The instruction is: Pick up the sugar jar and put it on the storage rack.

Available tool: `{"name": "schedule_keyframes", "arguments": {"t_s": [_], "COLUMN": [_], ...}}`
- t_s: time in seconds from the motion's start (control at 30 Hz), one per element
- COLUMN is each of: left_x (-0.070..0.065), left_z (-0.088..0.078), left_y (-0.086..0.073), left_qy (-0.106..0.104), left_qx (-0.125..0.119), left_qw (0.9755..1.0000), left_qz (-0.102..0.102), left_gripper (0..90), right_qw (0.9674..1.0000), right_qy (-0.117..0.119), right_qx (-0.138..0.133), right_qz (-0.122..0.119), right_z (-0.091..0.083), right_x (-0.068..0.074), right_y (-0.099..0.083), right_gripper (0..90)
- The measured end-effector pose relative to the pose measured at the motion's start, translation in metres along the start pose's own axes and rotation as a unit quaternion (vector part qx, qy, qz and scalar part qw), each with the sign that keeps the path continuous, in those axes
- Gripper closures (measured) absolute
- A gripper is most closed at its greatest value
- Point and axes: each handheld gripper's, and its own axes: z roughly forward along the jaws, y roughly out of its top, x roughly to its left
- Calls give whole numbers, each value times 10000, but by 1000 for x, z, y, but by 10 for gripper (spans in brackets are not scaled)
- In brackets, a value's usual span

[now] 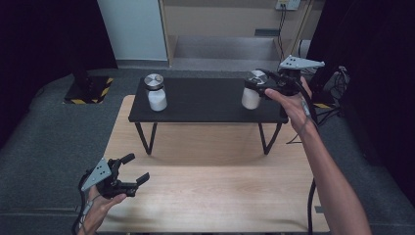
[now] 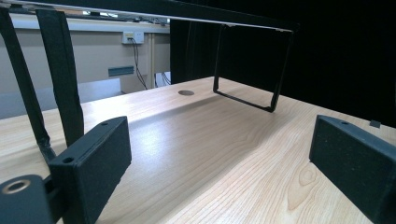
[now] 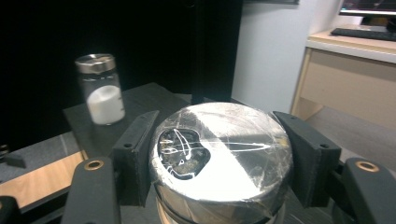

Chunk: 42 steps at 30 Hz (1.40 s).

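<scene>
The glass jar [image 1: 252, 93] with a metal lid, part-filled with white powder, stands at the right end of the black raised shelf [image 1: 205, 105], right of centre in the high view, with the right gripper [image 1: 266, 88] at its lid; the left gripper [image 1: 134, 169] idles at lower left over the wooden table [image 1: 220, 196], jaws wide. In the left gripper view, its spread jaws frame bare wood. In the right gripper view, the jaws flank the lid [image 3: 222, 154], seemingly touching it; a second jar [image 3: 99, 88] stands upper left. Judging by this, the grasp is about made; lifting or unscrewing remains.
</scene>
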Motion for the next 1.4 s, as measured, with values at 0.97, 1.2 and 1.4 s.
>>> {"name": "schedule_keyframes", "arguments": {"t_s": [0.97, 1.2, 1.4], "left_x": [0, -1, -2], "left_z": [-1, -2, -1], "left_y": [1, 1, 2], "left_qy": [-1, -6, -26], "left_qx": [-22, -52, -43], "left_qw": [10000, 10000, 10000], "left_qz": [27, 48, 60], "left_gripper": [43, 42, 42], "right_qw": [9989, 9981, 9972], "right_qy": [-240, -375, -475], "right_qx": [251, -186, -354], "right_qz": [299, 452, 459], "right_z": [24, 19, 5], "right_x": [-10, -7, -4], "right_y": [-19, -31, -31], "right_gripper": [346, 177, 129]}}
